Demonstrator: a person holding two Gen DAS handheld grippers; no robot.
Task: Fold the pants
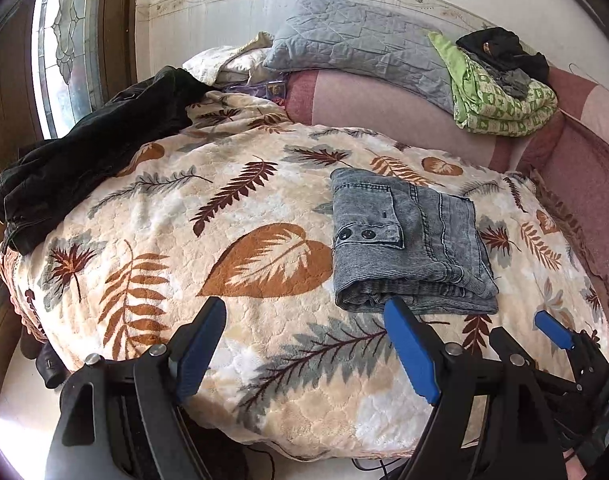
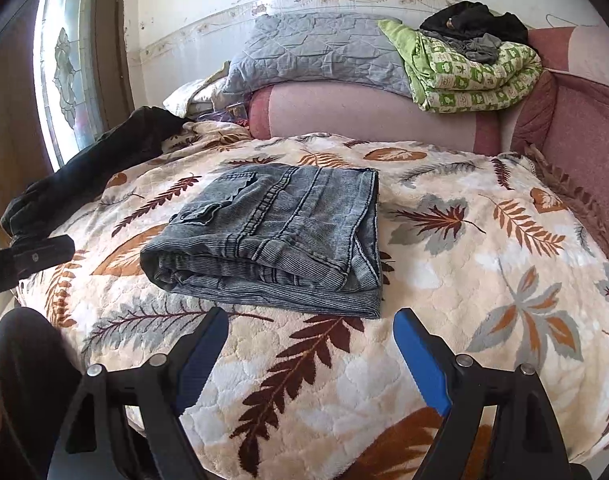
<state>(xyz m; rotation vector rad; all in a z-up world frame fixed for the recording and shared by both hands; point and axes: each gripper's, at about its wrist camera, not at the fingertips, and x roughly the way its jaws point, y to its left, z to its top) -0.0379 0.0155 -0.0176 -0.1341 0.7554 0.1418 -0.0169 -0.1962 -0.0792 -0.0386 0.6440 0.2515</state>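
Grey washed denim pants [image 1: 408, 248] lie folded into a compact rectangle on the leaf-patterned blanket [image 1: 208, 208]; they also show in the right wrist view [image 2: 276, 240]. My left gripper [image 1: 304, 320] is open and empty, just in front of the pants and to their left. My right gripper [image 2: 310, 330] is open and empty, just in front of the pants' near edge. The right gripper's blue fingertip [image 1: 552, 330] shows at the lower right of the left wrist view.
A black garment [image 1: 88, 152] lies at the blanket's left edge. A grey quilted pillow [image 2: 316, 48] and a green patterned quilt [image 2: 472, 76] with dark clothes rest on the pink sofa back [image 2: 368, 116]. A stained-glass door [image 2: 64, 60] is at the left.
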